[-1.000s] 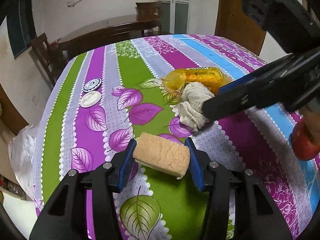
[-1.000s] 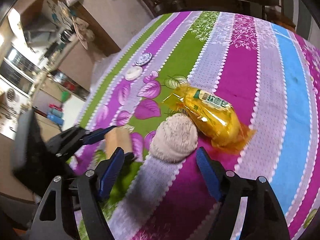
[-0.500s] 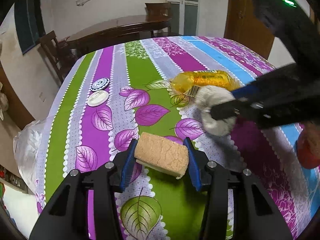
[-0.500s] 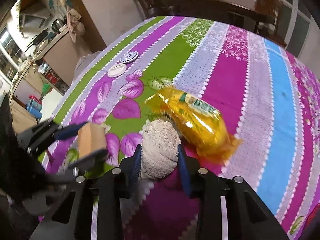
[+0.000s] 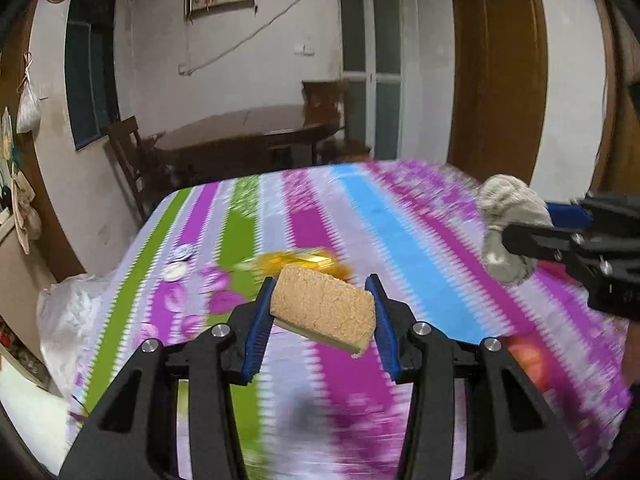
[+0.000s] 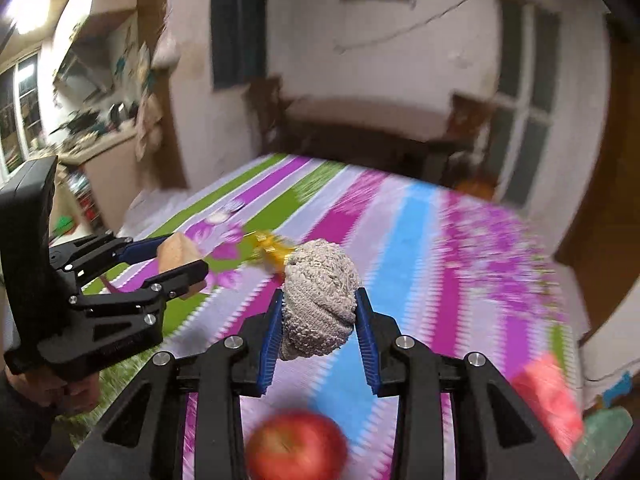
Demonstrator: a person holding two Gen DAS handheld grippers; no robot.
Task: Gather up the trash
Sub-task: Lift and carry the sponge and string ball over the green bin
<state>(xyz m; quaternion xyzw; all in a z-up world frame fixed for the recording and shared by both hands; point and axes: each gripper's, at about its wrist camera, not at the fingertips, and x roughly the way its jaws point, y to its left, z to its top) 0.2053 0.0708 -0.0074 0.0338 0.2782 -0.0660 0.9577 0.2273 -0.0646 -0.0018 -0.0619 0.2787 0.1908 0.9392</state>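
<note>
Above the striped tablecloth (image 5: 400, 240), the left gripper (image 5: 322, 312) clamps a tan sponge (image 5: 324, 310) and the right gripper (image 6: 318, 320) squeezes a balled rag (image 6: 318, 304), both lifted clear, probably for binning.

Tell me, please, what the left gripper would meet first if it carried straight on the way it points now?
Probably the yellow wrapper on the striped tablecloth, just beyond the sponge the left gripper holds; blur leaves depth uncertain.

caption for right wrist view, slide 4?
Right claw grips a balled rag above the striped tablecloth.
</note>
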